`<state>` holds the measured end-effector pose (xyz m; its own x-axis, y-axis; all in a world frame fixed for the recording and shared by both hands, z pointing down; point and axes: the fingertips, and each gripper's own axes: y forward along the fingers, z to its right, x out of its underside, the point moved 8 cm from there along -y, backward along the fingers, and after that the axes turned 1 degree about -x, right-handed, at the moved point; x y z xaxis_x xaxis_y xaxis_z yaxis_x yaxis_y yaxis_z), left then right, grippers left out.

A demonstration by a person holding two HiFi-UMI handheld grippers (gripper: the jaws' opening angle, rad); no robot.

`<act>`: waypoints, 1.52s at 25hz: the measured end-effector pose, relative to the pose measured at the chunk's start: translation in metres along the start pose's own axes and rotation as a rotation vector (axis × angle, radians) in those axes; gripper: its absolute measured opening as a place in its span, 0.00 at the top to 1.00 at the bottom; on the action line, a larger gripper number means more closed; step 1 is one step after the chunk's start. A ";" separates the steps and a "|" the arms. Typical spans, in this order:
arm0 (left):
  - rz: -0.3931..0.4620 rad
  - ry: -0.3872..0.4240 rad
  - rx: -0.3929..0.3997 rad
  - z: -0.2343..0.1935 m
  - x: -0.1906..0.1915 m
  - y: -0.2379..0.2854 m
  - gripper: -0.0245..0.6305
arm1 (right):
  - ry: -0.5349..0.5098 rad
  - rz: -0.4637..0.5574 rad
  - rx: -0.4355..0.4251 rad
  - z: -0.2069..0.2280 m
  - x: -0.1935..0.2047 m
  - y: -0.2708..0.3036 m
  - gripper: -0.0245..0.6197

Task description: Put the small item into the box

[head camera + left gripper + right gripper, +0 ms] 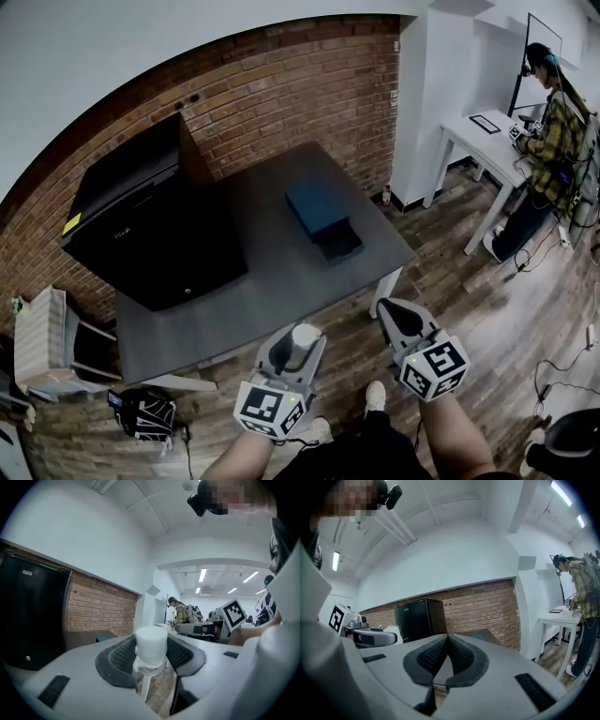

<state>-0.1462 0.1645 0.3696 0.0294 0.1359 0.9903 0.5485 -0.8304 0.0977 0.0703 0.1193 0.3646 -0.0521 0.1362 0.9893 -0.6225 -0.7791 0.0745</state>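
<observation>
Left fingers [119, 658] clamp the white-capped small item [151, 644], low centre in the head view. Its box [323, 220] lies up-frame, slightly right, on the desk [262, 281]. Right fingers [461, 656] are together and empty.

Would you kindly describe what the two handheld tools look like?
The left tool and the right tool both have smooth light grey bodies, and their jaws are lined with black ribbed pads. Each carries a white cube printed with black square markers.
</observation>
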 end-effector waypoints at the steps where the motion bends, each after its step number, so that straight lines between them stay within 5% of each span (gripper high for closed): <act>1: -0.001 -0.001 -0.007 0.000 0.000 0.003 0.65 | 0.000 -0.001 -0.008 0.004 -0.001 0.002 0.93; 38: 0.018 0.005 -0.277 0.004 -0.016 0.103 0.65 | 0.004 -0.001 -0.259 0.125 -0.026 0.091 0.93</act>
<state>-0.0870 0.0783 0.3630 0.0324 0.1176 0.9925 0.2988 -0.9488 0.1027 0.1130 -0.0319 0.3611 -0.0544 0.1399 0.9887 -0.8015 -0.5966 0.0403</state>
